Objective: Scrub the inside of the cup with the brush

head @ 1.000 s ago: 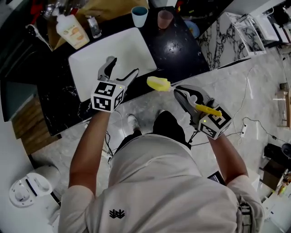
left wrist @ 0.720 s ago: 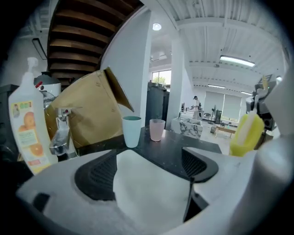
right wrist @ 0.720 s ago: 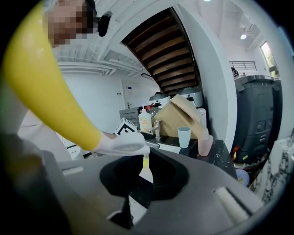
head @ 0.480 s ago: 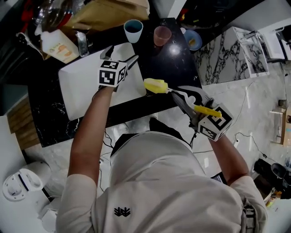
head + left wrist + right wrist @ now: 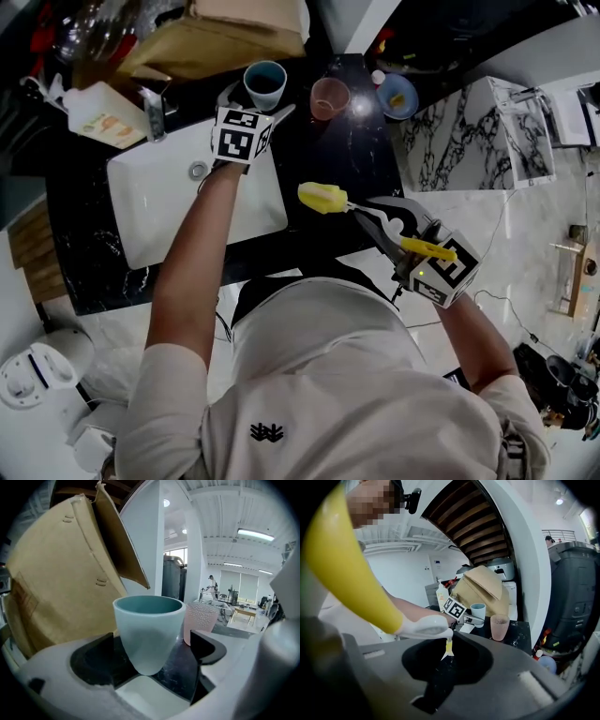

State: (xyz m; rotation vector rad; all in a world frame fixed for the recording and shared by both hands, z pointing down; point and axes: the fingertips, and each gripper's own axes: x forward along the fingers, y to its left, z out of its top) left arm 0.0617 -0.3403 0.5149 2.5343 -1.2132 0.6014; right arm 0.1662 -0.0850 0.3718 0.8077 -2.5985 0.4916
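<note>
Head view: reaches with the left tool [image 5: 256,103] to the far edge of the black desk [image 5: 328,150], just past the far right corner of the white sink [image 5: 169,211]. Brackets the blue cup [image 5: 265,82] there with jaws spread wide, having just been opening. Shows a pink cup [image 5: 329,97] near the blue one's right and then a small blue bowl [image 5: 397,94], with a brown bag [image 5: 220,37] and a soap bottle [image 5: 94,114] along the far edge to the left. Holds the right tool [image 5: 370,212] at the desk's near right corner, pinching the brush [image 5: 323,198], its yellow head out over the desk

Left gripper view: looks straight at the blue cup [image 5: 149,630], upright on the desk between the two dark pads [image 5: 93,660], a gap at each side, nothing gripped. Pink cup [image 5: 200,620] just behind to the right, brown bag filling the left

Right gripper view: jaws pressed together on the brush's thin neck [image 5: 449,648], yellow handle running back past the camera at upper left. Farther off, left tool at the blue cup [image 5: 478,612], pink cup just beside it
</note>
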